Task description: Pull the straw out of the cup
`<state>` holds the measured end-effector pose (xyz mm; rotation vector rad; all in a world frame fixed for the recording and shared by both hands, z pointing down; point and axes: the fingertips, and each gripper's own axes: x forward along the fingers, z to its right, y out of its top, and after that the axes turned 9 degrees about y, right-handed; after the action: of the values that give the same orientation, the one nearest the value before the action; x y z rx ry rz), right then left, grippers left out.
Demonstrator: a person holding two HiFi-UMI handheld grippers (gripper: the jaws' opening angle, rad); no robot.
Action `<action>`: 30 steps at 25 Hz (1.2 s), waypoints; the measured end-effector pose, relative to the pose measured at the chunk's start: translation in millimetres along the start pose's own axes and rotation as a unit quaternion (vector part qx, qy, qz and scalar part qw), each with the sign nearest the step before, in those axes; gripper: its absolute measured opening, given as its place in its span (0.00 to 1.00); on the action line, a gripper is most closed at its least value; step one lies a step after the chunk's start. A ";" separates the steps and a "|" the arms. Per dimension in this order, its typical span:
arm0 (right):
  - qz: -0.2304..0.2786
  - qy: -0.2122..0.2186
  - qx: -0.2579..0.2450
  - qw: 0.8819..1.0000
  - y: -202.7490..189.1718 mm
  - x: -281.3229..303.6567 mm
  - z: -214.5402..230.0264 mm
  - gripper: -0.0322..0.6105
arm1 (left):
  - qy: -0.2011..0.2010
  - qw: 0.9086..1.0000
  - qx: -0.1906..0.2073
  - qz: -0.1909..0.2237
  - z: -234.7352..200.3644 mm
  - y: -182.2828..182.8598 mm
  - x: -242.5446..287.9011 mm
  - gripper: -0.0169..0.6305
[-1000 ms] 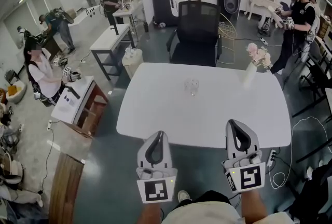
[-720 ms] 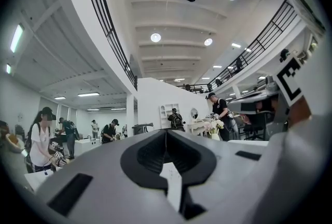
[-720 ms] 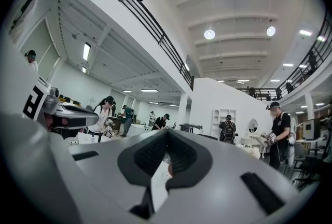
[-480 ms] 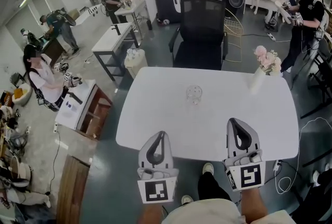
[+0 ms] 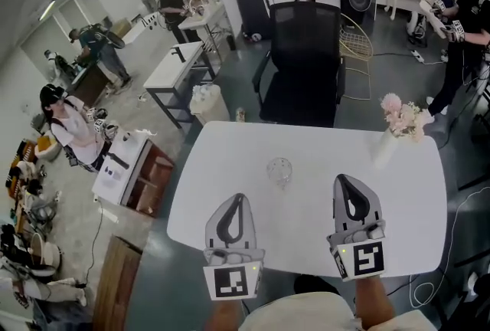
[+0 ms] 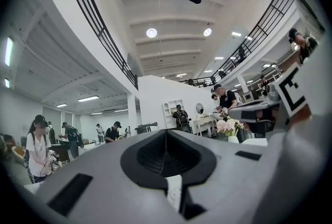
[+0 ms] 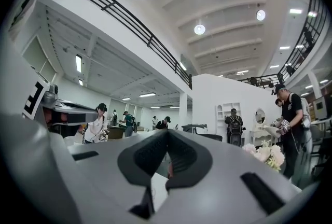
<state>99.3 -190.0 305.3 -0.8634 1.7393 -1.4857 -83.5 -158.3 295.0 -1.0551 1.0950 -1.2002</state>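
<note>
Twice over, seeing shut jaws: clamped tip to tip on the left gripper [image 5: 237,198] and on the right gripper [image 5: 341,179], nothing pinched in either. Hovering level above the table [image 5: 222,168], on the near side of the cup [image 5: 279,171], one to its left and one to its right, well short of touching. Looking at clear glass there, upright, alone mid-table. Can't pick out the straw from the head view, too fine; judging it to be inside the cup, not yet pulled. Reach in with tips clenched and risk knocking the cup instead of gripping anything, so open up first. Tug the straw alone and expect such light-looking glass to slide or tip, so brace the cup with one gripper before lifting with the other. Pull sideways rather than straight up and risk levering the rim over. Pinch too hard and flatten a thin straw; too soft and lose it. Beyond the cup and to its right, mind the vase of flowers [image 5: 398,119]: easy to topple with a wide swing.
</note>
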 end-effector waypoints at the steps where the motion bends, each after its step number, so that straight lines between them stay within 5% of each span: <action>1: 0.001 0.003 0.003 1.000 -5.1 5.1 7.2 0.05 | 0.003 1.000 0.002 -0.002 3.9 -3.1 7.2 0.04; 10: -0.001 0.036 0.019 0.999 -39.3 46.1 46.1 0.05 | 0.031 0.999 0.013 -0.016 24.1 -24.7 50.8 0.04; 30: -0.084 0.086 0.025 0.992 -117.0 113.8 9.3 0.05 | 0.032 0.997 -0.025 -0.071 -2.5 -103.4 102.6 0.04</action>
<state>51.2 -304.8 411.4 -0.8981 1.7785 -1.7527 -98.0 -268.5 389.3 -1.1563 1.1199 -1.3338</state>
